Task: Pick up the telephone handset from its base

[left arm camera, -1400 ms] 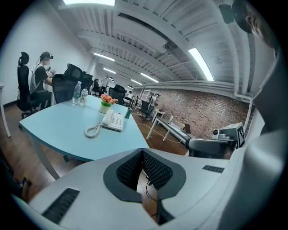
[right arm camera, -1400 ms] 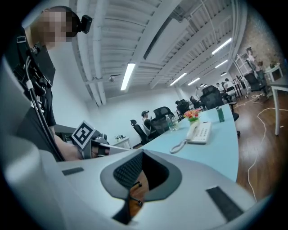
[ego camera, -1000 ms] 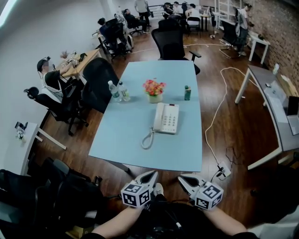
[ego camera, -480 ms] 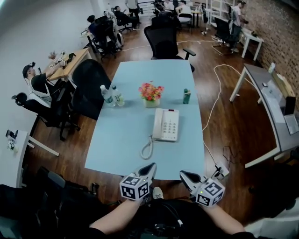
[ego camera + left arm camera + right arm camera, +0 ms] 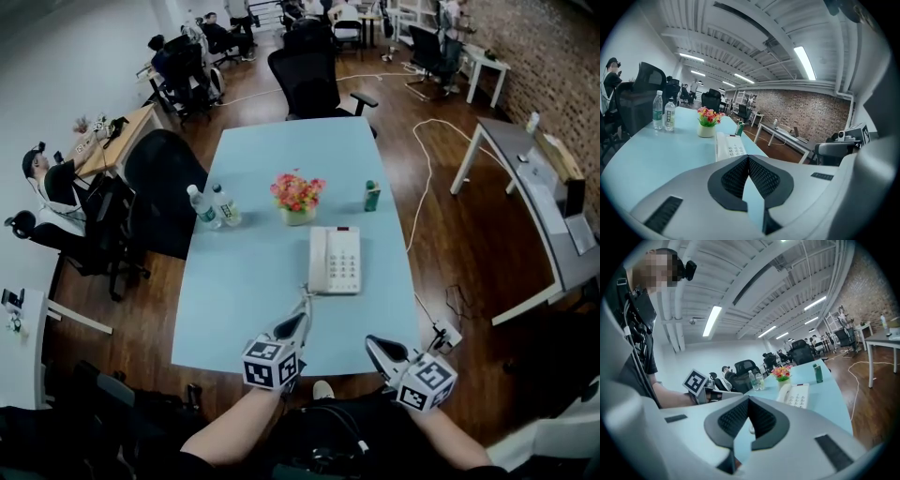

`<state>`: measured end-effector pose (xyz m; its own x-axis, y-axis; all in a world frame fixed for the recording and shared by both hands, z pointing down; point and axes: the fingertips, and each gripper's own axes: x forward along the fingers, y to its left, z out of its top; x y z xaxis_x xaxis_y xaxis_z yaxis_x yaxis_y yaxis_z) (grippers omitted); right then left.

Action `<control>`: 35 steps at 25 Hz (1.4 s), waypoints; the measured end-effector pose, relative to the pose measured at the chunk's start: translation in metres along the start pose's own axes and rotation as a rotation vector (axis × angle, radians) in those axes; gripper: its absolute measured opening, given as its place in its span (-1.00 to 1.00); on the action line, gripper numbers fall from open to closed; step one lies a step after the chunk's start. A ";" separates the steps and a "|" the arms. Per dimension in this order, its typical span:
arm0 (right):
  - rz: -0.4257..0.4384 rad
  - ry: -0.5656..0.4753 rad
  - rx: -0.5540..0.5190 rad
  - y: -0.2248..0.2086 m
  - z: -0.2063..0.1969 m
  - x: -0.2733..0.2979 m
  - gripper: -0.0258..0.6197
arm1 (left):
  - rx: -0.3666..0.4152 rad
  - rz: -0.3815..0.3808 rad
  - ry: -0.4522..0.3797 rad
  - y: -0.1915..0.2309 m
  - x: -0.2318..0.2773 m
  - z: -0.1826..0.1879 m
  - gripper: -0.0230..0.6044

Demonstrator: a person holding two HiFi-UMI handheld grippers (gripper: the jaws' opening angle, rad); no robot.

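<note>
A white telephone (image 5: 337,260) lies near the middle of the light blue table (image 5: 244,300), with its handset (image 5: 319,260) resting on the base's left side. Its coiled cord (image 5: 305,302) trails toward the front edge. My left gripper (image 5: 296,322) is shut and empty, its tip over the table's front edge just short of the cord. My right gripper (image 5: 374,344) looks shut and empty at the front edge, right of the phone. The left gripper view shows the shut left gripper (image 5: 748,157) with the telephone (image 5: 729,146) ahead. The right gripper view shows the right gripper (image 5: 748,397) and the telephone (image 5: 797,396) farther off.
Behind the phone stand a flower pot (image 5: 297,197), two water bottles (image 5: 214,205) and a green can (image 5: 372,195). Black office chairs (image 5: 159,178) stand at the table's left and far end. A white cable (image 5: 422,187) runs along the floor on the right, beside a grey desk (image 5: 539,178).
Both grippers have come forward toward the table. The left one now reaches over the front edge near the cord. The phone has not moved on the table.
</note>
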<state>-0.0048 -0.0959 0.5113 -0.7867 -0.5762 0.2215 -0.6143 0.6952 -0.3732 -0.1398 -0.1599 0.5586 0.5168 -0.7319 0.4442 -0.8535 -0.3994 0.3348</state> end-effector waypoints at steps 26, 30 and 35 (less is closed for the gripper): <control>0.060 0.068 -0.062 -0.121 0.049 -0.006 -0.86 | 0.070 0.394 0.206 0.131 0.241 0.042 0.01; 0.025 0.067 -0.039 -0.137 0.047 -0.013 -0.86 | 0.055 0.427 0.237 0.142 0.254 0.032 0.01; 0.016 0.077 -0.020 -0.141 0.038 -0.013 -0.86 | 0.026 0.388 0.249 0.141 0.267 0.023 -0.12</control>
<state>0.0944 -0.2034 0.5266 -0.7981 -0.5310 0.2849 -0.6024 0.7126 -0.3595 -0.1235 -0.4237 0.7053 0.1562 -0.6764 0.7198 -0.9868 -0.1379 0.0845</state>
